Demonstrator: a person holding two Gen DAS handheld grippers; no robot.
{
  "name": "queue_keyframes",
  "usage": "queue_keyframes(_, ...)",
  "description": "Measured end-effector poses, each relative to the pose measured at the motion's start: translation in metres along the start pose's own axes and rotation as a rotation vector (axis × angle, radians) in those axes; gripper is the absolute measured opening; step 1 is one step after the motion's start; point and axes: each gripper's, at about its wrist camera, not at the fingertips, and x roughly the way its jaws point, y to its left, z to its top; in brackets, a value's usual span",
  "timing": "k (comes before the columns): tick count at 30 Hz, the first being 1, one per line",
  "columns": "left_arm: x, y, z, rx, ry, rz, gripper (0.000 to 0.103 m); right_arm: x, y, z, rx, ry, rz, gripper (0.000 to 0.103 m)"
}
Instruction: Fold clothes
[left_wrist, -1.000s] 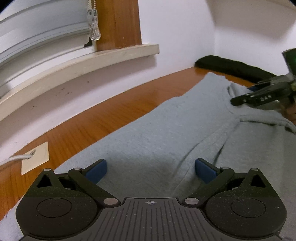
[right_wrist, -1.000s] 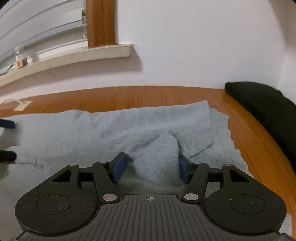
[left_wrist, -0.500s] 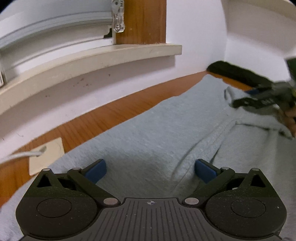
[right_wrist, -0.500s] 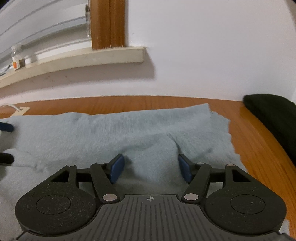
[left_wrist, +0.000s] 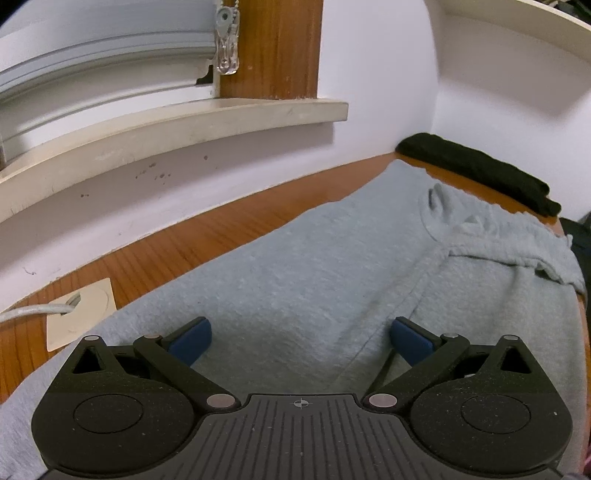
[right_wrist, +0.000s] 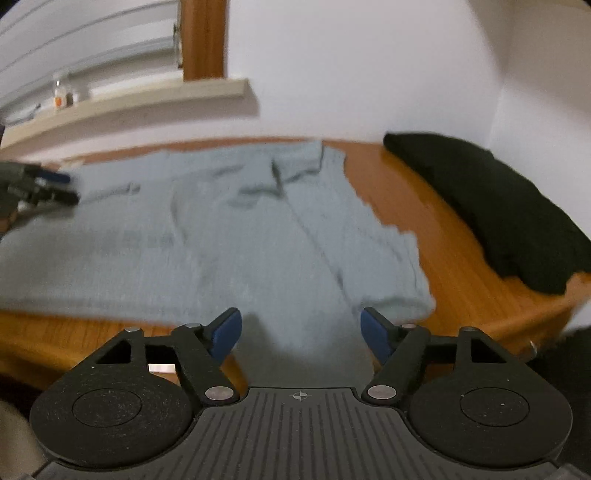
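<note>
Right wrist view: right tool (right_wrist: 300, 332) pulled back, open, empty; grey garment (right_wrist: 240, 236) released flat on tabletop (right_wrist: 443, 236); left tool (left_wrist: 300, 338) open too.

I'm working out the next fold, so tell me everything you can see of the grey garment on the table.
The light grey fleece-like garment lies spread mostly flat on the wooden table, soft and slightly rumpled, with a seam running along it and a bunched, folded-over edge toward its far end. One part hangs over the table's near edge. The open left gripper sits low over it; whether it touches is unclear. The open right gripper holds none of it. A folded black cloth lies apart beside it.
</note>
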Motion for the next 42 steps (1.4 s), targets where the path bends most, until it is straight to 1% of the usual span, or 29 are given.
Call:
queue_keyframes(4, 0.000, 0.000, 0.000, -0.009, 0.001, 0.000, 0.103, -0.006, 0.006, -0.018, -0.041, 0.040, -0.022, 0.071)
queue_keyframes(7, -0.001, -0.001, -0.001, -0.007, 0.002, 0.002, 0.103, -0.002, 0.000, -0.028, -0.007, 0.055, -0.019, 0.071)
queue_keyframes(12, -0.001, 0.000, 0.000, -0.008, 0.006, 0.003, 0.103, 0.009, -0.002, -0.044, -0.002, 0.080, -0.031, 0.071)
queue_keyframes(16, -0.001, -0.001, 0.001, -0.007, 0.008, 0.004, 0.103, 0.020, -0.005, -0.053, 0.003, 0.100, -0.055, 0.071)
queue_keyframes(18, -0.001, -0.001, 0.001, -0.007, 0.008, 0.005, 0.103, 0.027, -0.009, -0.059, 0.017, 0.113, -0.075, 0.069)
queue_keyframes(19, -0.001, -0.002, 0.001, -0.007, 0.009, 0.006, 0.103, 0.030, -0.012, -0.061, 0.029, 0.125, -0.077, 0.061)
queue_keyframes(20, -0.002, -0.002, 0.000, -0.007, 0.009, 0.007, 0.103, 0.031, -0.016, -0.064, 0.045, 0.135, -0.061, 0.050)
queue_keyframes(21, -0.001, -0.003, 0.000, -0.007, 0.009, 0.008, 0.103, 0.033, -0.020, -0.066, 0.059, 0.143, -0.047, 0.020)
queue_keyframes(22, -0.001, -0.003, 0.000, -0.006, 0.010, 0.009, 0.103, 0.032, -0.023, -0.066, 0.065, 0.146, -0.051, 0.011)
queue_keyframes(23, -0.001, -0.003, 0.000, -0.006, 0.010, 0.009, 0.103, 0.030, -0.025, -0.066, 0.071, 0.147, -0.055, 0.011)
queue_keyframes(24, -0.001, -0.003, 0.000, -0.006, 0.011, 0.010, 0.103, 0.025, -0.028, -0.063, 0.077, 0.135, -0.061, 0.007)
queue_keyframes(25, -0.001, -0.003, 0.000, -0.007, 0.011, 0.010, 0.103, 0.020, -0.031, -0.059, 0.083, 0.123, -0.069, 0.006)
queue_keyframes(27, -0.001, -0.003, 0.000, -0.007, 0.011, 0.012, 0.103, 0.006, -0.036, -0.046, 0.083, 0.087, -0.123, 0.006)
queue_keyframes(30, -0.001, -0.004, 0.000, -0.008, 0.011, 0.015, 0.103, -0.018, -0.046, -0.017, 0.089, 0.006, -0.180, 0.005)
queue_keyframes(33, -0.002, -0.004, 0.000, -0.008, 0.012, 0.015, 0.103, -0.037, -0.049, 0.023, 0.065, -0.090, -0.236, 0.005)
queue_keyframes(36, -0.002, -0.004, 0.000, -0.008, 0.013, 0.016, 0.103, -0.037, -0.042, 0.066, -0.001, -0.175, -0.265, 0.005)
queue_keyframes(39, -0.002, -0.004, 0.000, -0.009, 0.016, 0.017, 0.103, -0.023, -0.023, 0.118, -0.053, -0.295, -0.236, 0.005)
queue_keyframes(42, -0.002, -0.004, 0.001, -0.013, 0.017, 0.015, 0.103, 0.002, 0.016, 0.166, -0.114, -0.384, -0.142, 0.005)
